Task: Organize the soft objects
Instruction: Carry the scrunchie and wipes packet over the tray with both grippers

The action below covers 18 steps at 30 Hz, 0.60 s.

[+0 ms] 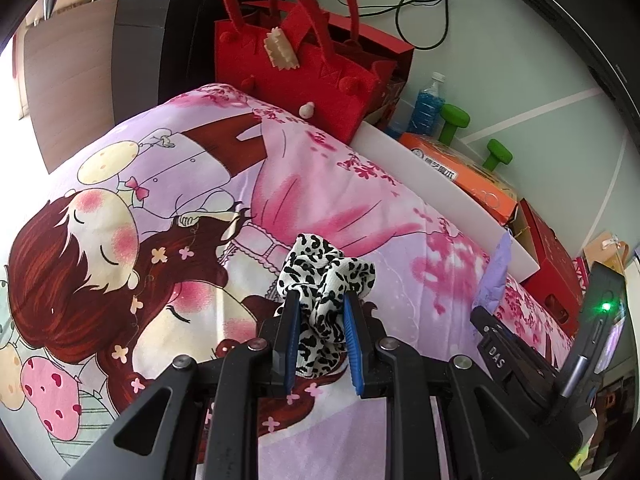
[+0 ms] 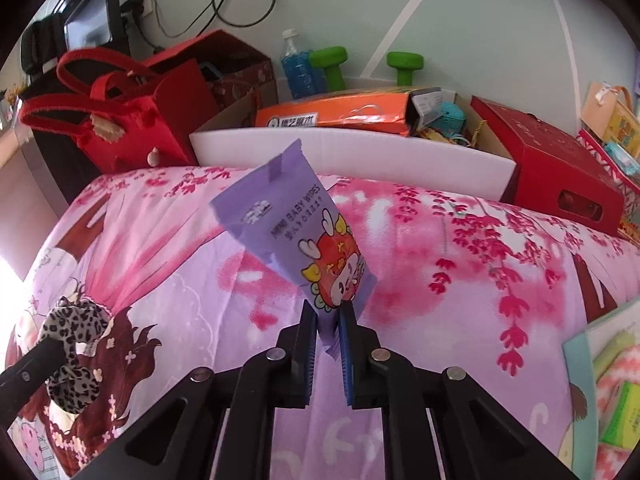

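My hands are out of sight; only the claws show. My left claw [image 1: 320, 300] tilts down over the cartoon bedspread [image 1: 180, 208], clamped on the leopard-print scrunchie [image 1: 326, 276], lifted just above the cloth. My right claw [image 2: 326, 312] tilts down too, pinched tight on the bottom edge of the purple wipes pack [image 2: 296, 232], which stands up. Behind, the white bin [image 2: 360, 152] holds an orange box [image 2: 340, 114]; the rest inside is unclear.

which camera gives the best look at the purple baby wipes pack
The right wrist view. There the purple wipes pack stands front on, print legible, its lower end pinched in the right gripper. The left wrist view catches only a thin purple edge at the right, beside the white foam board.
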Each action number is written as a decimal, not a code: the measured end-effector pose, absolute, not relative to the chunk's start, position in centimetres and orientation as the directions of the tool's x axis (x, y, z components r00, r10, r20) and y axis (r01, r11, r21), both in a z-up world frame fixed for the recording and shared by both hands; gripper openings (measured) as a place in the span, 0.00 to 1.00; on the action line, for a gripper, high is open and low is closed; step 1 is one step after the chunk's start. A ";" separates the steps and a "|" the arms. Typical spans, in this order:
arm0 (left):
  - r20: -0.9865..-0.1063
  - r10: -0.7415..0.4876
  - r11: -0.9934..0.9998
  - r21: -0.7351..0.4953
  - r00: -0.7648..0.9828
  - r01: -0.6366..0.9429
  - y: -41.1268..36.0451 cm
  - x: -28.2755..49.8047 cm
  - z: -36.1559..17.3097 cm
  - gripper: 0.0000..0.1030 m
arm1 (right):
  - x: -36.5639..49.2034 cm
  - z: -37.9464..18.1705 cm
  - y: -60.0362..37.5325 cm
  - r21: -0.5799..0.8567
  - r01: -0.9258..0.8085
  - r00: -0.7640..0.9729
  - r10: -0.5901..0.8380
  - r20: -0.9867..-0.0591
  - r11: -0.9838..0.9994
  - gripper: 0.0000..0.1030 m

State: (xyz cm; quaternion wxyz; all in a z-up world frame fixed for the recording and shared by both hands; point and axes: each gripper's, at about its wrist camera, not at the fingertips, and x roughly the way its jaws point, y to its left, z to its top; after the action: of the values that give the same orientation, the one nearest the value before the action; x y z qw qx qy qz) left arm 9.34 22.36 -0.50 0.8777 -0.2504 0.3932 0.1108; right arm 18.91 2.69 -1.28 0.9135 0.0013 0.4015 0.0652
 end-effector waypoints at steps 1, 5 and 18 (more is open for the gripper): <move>-0.745 -0.002 0.851 -0.351 0.667 -0.390 22.2 9.3 -0.4 0.21 | 18.7 -1.1 2.5 0.056 -0.115 0.673 0.119 -0.729 0.992 0.09; -0.738 0.000 0.861 -0.344 0.675 -0.376 21.4 9.1 0.3 0.21 | 17.3 0.1 1.1 0.070 -0.096 0.698 0.117 -0.707 0.993 0.09; -0.719 -0.047 0.915 -0.310 0.694 -0.259 15.4 8.1 2.8 0.21 | 11.9 3.5 -5.3 0.125 0.005 0.751 0.079 -0.655 0.992 0.09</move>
State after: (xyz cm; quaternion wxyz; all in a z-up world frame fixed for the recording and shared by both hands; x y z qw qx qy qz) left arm 8.15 15.45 2.76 0.8988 -0.1976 0.3868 0.0588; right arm 11.85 -5.30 3.51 0.9339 0.0596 0.3520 0.0199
